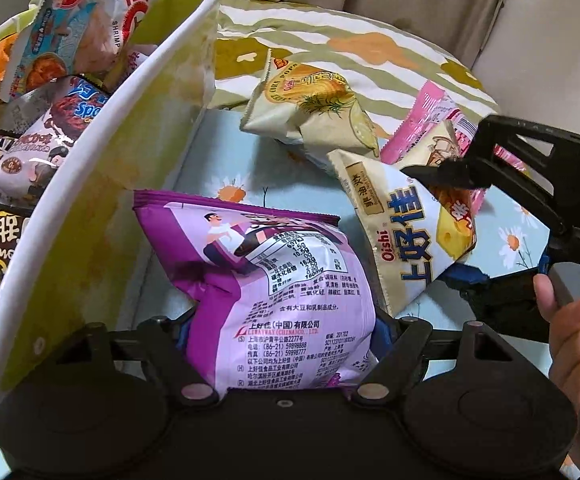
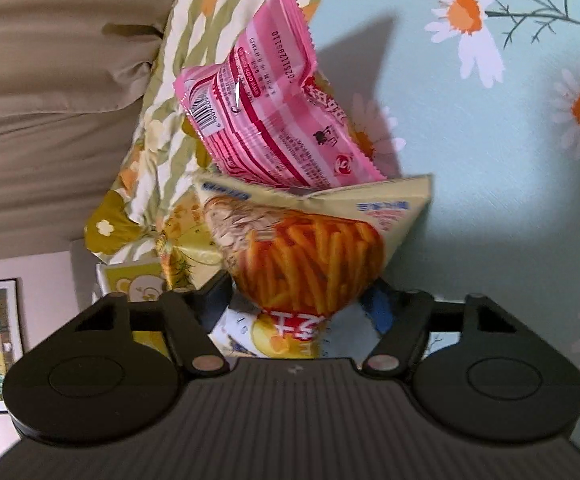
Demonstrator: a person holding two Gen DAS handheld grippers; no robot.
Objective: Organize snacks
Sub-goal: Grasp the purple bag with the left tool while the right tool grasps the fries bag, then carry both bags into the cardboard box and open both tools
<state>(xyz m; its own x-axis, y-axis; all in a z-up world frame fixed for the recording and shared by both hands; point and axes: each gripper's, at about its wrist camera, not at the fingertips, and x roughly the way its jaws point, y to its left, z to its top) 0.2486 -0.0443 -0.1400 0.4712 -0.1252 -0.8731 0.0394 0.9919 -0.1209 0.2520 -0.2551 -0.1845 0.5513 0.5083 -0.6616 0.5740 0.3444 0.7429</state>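
The left gripper [image 1: 280,320] is clamped on a puffy purple snack bag [image 1: 274,280], glossy foil printed with a nutrition table, its crimped top edge pointing away from the camera. It sits just beside the curved wall of a fabric storage bin [image 1: 102,184], yellow-green with white trim, already packed with crinkly packets. The right gripper [image 2: 296,312] is closed on a cream Oishi snack bag [image 1: 410,236], a pillow-shaped pack showing orange sticks on its front; in the right wrist view the same bag [image 2: 310,252] fills the space between the fingers. A pink striped packet [image 2: 274,112] with serrated ends leans against it, and a pale corn snack bag [image 1: 310,112] lies near them. All rest on a light blue tablecloth [image 2: 490,160] with daisy print, overlapped by a green wavy cloth [image 1: 330,36]. A bare hand [image 1: 578,336] grips the right tool's handle
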